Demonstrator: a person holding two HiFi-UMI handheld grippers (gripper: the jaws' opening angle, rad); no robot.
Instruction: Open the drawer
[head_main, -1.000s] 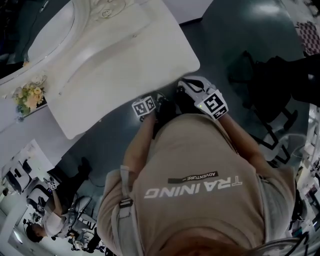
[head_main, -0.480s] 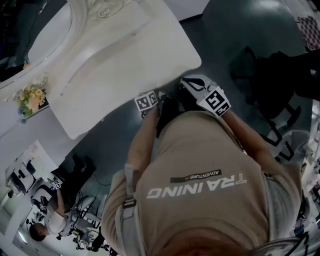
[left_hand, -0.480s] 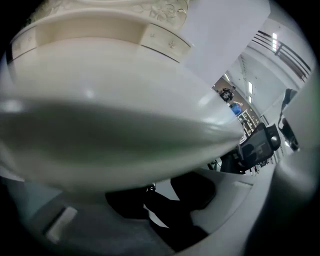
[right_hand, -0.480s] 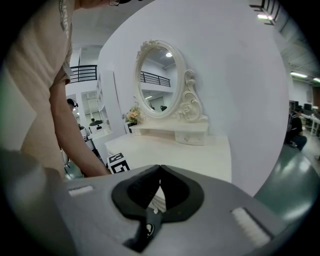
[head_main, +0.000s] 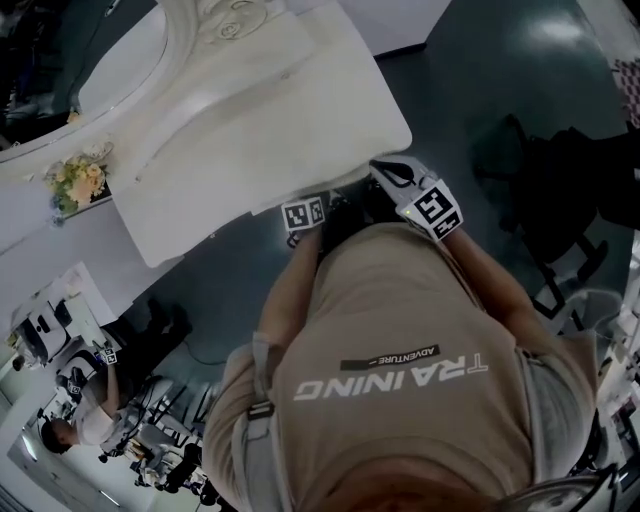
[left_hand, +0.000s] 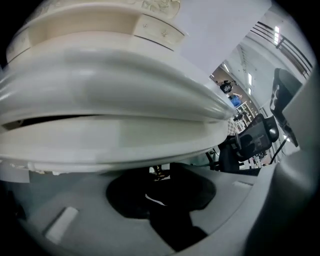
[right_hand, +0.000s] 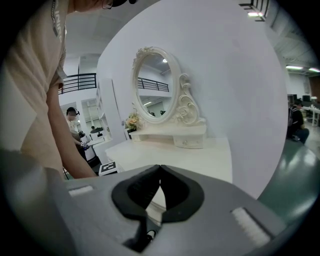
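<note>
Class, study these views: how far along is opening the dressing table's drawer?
Done: the left gripper is at the table front edge, with a small brass handle at its jaw tips. In hand: the grip, too dark to confirm. Left: pulling; no drawer juts out in the head view. The right gripper idles shut.

The person's beige shirt (head_main: 400, 335) reads "TRAINING" and, smaller above it, "ADVENTURE".
</note>
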